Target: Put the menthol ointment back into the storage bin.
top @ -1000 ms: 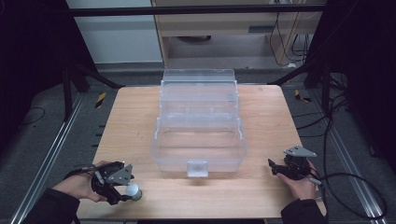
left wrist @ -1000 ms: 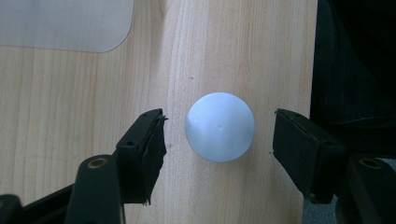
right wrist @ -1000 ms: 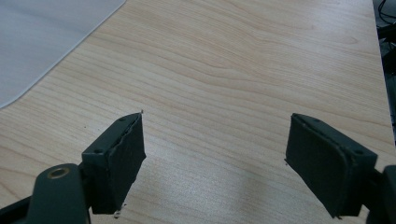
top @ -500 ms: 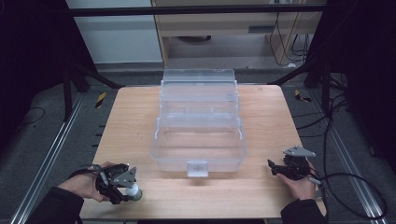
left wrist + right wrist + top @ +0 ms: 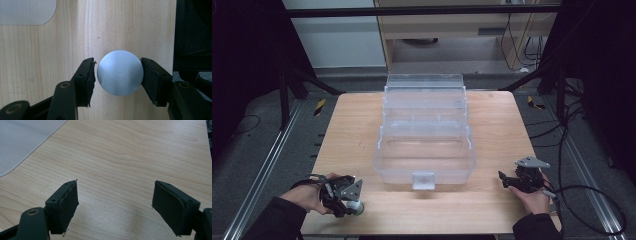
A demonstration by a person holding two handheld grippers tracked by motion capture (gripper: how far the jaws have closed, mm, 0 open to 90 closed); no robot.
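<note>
A round grey-blue object [image 5: 120,72] stands on the wooden table [image 5: 352,130] near its front left corner. My left gripper [image 5: 117,73] is open and straddles it from above: one pad touches its side, and a thin gap remains at the other. In the high view the same object [image 5: 356,208] shows just beside the left gripper [image 5: 343,196]. My right gripper [image 5: 115,206] is open wide above bare wood, with nothing between its pads. From above, the right gripper [image 5: 511,181] rests near the table's front right edge, pointing left.
A large clear plastic bin [image 5: 424,135] with stepped tiers and a front latch [image 5: 423,180] fills the middle of the table. Its translucent corner [image 5: 20,140] shows in the right gripper view. Dark floor, rails and cables surround the table.
My left hand and gripper have shifted slightly to the right, settling around the round object. The right gripper has stayed still.
</note>
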